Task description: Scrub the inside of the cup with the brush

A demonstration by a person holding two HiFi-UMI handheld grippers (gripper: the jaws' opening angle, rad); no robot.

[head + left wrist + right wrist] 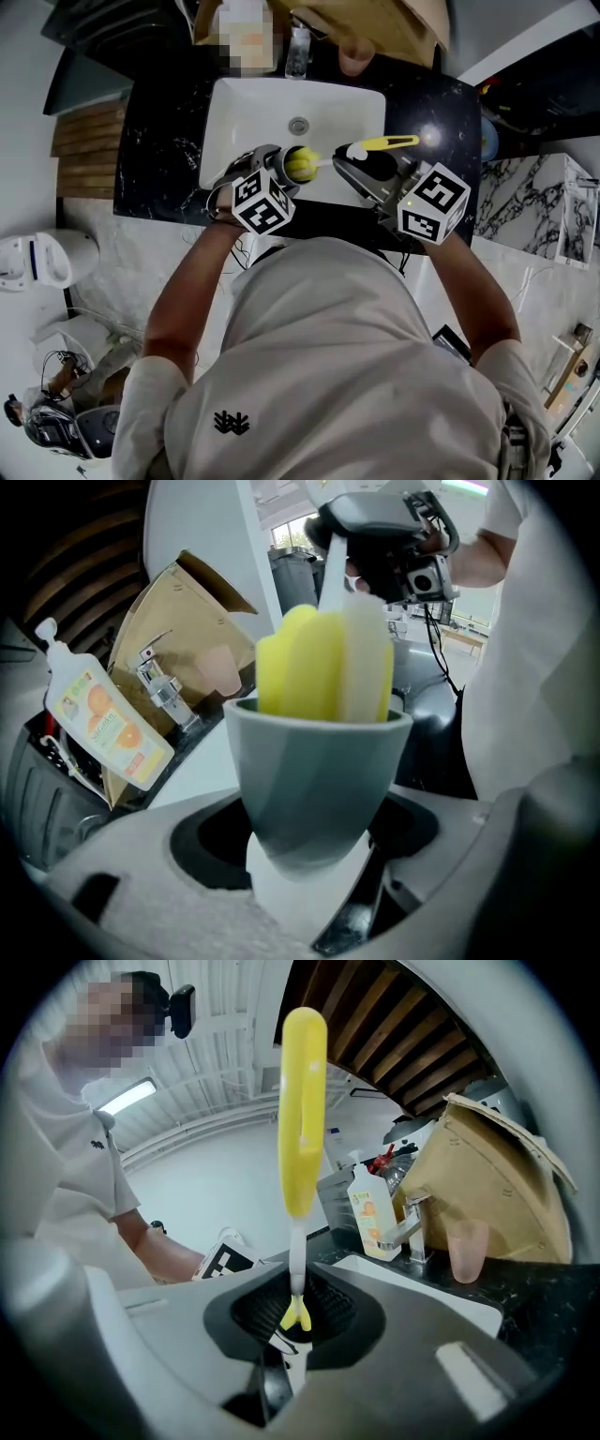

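Left gripper [272, 174] clamping grey cup [319, 780] in wide-spread jaws, over sink [242, 111]. Brush [386, 143] sponge head sitting inside cup. Right gripper [362, 171] pinching thin brush handle, jaws nearly together. Judged: scrubbing step proceeding. Next move calling for twisting head against inner wall, cup braced.

**Matt plastic, glossy stone**

The cup [319, 780] looks like smooth, matt grey plastic. The brush [323, 663] has a porous foam head and a glossy plastic handle. The sink [234, 122] is glossy white ceramic, the counter [159, 150] polished veined stone, the tap [157, 688] shiny metal, and the bag [187, 602] creased brown paper.
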